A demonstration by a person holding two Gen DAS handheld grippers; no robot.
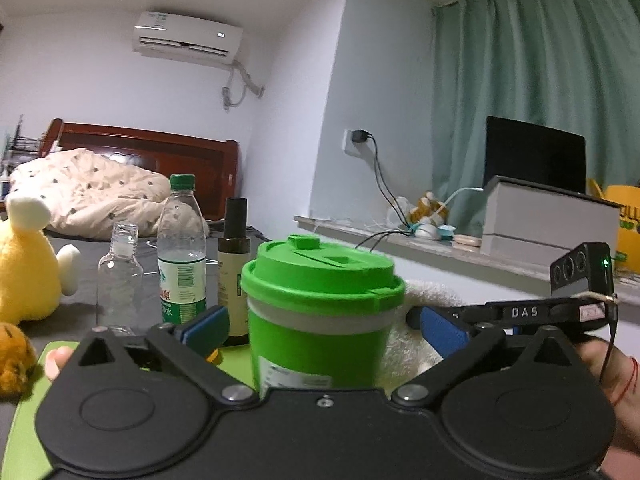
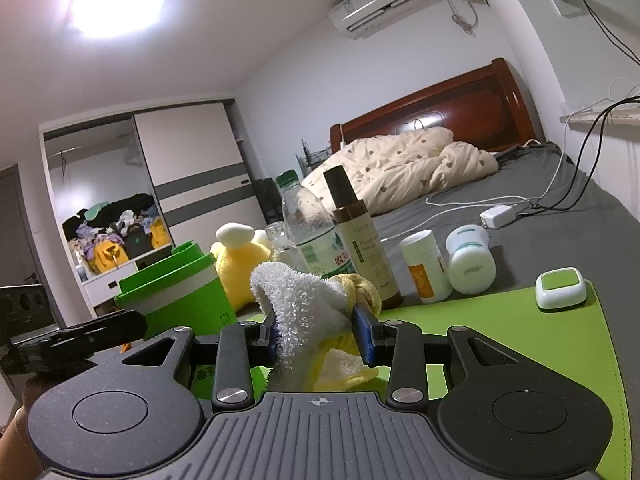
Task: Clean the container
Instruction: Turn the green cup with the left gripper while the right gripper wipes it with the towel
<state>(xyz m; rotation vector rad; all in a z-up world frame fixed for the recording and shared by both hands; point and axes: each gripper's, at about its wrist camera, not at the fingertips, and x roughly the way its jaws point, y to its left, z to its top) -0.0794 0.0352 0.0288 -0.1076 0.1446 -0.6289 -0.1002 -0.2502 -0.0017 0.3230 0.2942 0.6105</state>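
Blue pads of the left hand-held gripper (image 1: pixel 324 330) are standing spread wide on either side of a green lidded container (image 1: pixel 320 308), at nine and three o'clock of it. Whether they are touching its wall cannot be told from the left wrist view. The container is standing upright, long axis vertical, lid on, at twelve o'clock from this gripper and close in. It is resting on a green mat (image 2: pixel 520 332).

The right hand-held gripper (image 2: pixel 322 334) is pinching a white and yellow cloth (image 2: pixel 304 312), jaws narrowed onto the bunched fabric. From it the container is sitting at about ten o'clock, near but apart from the cloth.

So the left hand-held gripper is the nearer one, and the wiping side would be reaching leftward. Beyond stand a water bottle (image 1: pixel 182 252), a dark spray bottle (image 2: pixel 366 240) and a yellow plush toy (image 1: pixel 28 264), on the grey bed (image 2: pixel 560 216). Whether the container is already wiped cannot be judged.
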